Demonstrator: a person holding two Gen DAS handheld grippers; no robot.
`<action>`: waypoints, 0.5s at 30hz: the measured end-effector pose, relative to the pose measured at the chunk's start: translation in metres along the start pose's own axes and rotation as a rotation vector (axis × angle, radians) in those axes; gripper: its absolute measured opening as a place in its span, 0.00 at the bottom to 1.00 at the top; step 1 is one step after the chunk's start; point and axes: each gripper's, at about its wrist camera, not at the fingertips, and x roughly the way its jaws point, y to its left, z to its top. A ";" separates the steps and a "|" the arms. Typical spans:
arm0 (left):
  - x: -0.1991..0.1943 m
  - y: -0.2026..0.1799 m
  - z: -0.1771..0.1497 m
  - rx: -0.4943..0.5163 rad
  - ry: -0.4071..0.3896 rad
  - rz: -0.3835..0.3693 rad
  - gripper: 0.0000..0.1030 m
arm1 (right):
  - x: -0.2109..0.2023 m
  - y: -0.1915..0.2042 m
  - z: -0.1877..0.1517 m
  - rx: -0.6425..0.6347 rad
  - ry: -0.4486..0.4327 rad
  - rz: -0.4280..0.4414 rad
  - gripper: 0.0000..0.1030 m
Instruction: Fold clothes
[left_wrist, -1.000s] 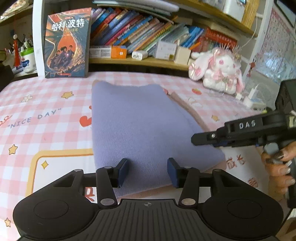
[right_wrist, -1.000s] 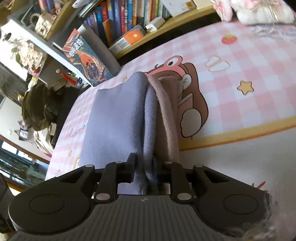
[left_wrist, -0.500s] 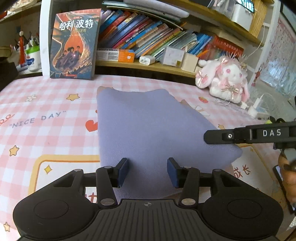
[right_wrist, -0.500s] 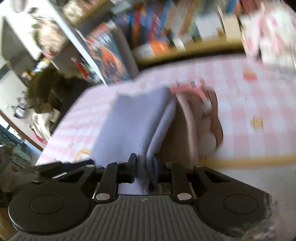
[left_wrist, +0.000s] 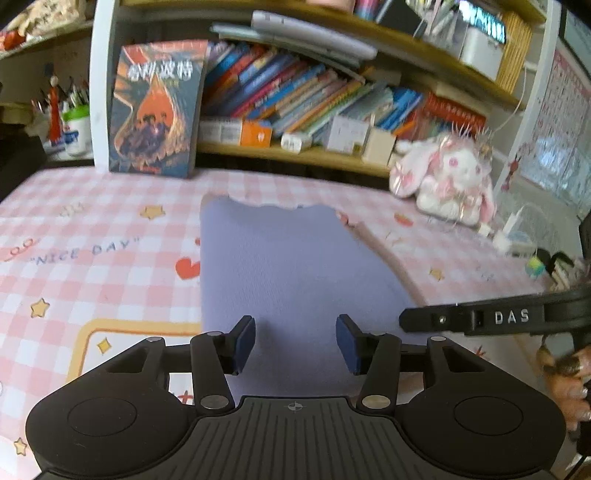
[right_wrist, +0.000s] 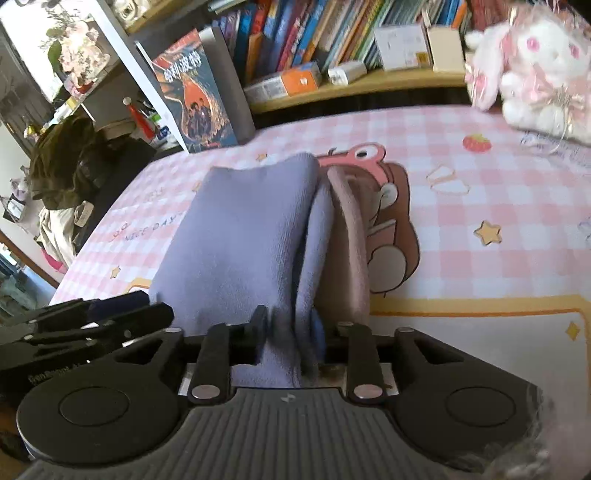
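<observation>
We see the lilac cloth (left_wrist: 288, 273) lying folded on the checked tablecloth (left_wrist: 92, 266), in front of the bookshelf. Our left gripper (left_wrist: 295, 339) hovers spread over its near edge; our right gripper (right_wrist: 290, 332) pinches the cloth's corner.

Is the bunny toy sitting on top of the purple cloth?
No, the bunny toy sits on the checked tablecloth by the bookshelf, well apart from the purple cloth.
</observation>
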 end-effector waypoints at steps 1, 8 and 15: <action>-0.002 -0.002 0.000 -0.005 -0.007 0.003 0.48 | -0.003 0.002 0.000 -0.007 -0.007 -0.003 0.35; -0.013 -0.014 -0.004 -0.034 -0.037 0.036 0.54 | -0.020 0.002 -0.004 -0.059 -0.034 -0.033 0.63; -0.017 -0.024 -0.012 -0.057 -0.033 0.086 0.67 | -0.030 -0.008 -0.008 -0.068 -0.040 -0.047 0.78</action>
